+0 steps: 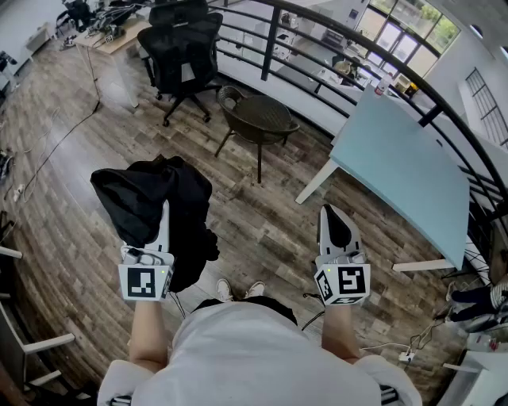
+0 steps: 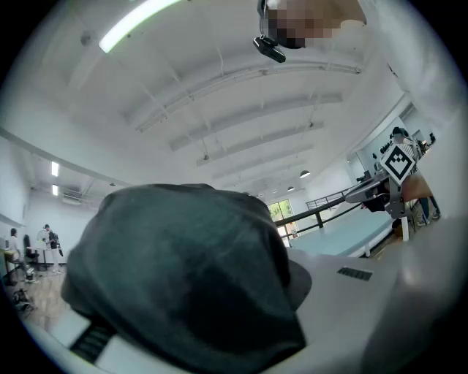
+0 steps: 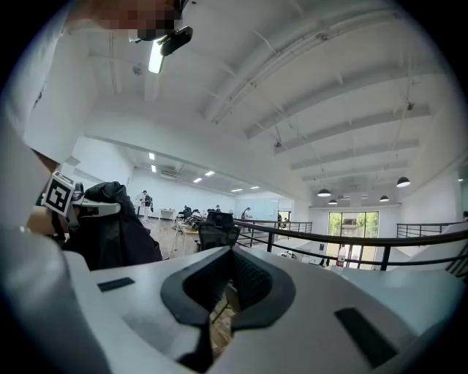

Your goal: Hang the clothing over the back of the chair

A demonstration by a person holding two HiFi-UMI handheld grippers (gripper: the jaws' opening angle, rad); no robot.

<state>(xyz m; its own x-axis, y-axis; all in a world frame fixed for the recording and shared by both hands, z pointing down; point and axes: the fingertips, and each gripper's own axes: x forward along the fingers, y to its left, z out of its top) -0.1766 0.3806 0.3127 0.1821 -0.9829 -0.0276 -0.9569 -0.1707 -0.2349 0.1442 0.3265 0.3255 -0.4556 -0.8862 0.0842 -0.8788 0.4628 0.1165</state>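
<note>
A black garment [image 1: 155, 198] hangs bunched in the air at the left, above the wooden floor. My left gripper [image 1: 165, 209] is held level and shut on its upper part. In the left gripper view the dark cloth [image 2: 190, 270] covers the jaws almost fully. My right gripper [image 1: 332, 211] is level at the right, shut, with nothing between its pads [image 3: 191, 292]. From the right gripper view the garment [image 3: 110, 230] shows at the left. A black office chair [image 1: 184, 44] stands far ahead, and a brown wicker chair [image 1: 258, 119] stands nearer, ahead between the grippers.
A light blue table [image 1: 405, 166] with white legs stands to the right of the wicker chair. A dark curved railing [image 1: 317, 24] runs behind both chairs. Cables lie on the floor at the left and lower right. A desk with clutter [image 1: 111, 32] stands at the back left.
</note>
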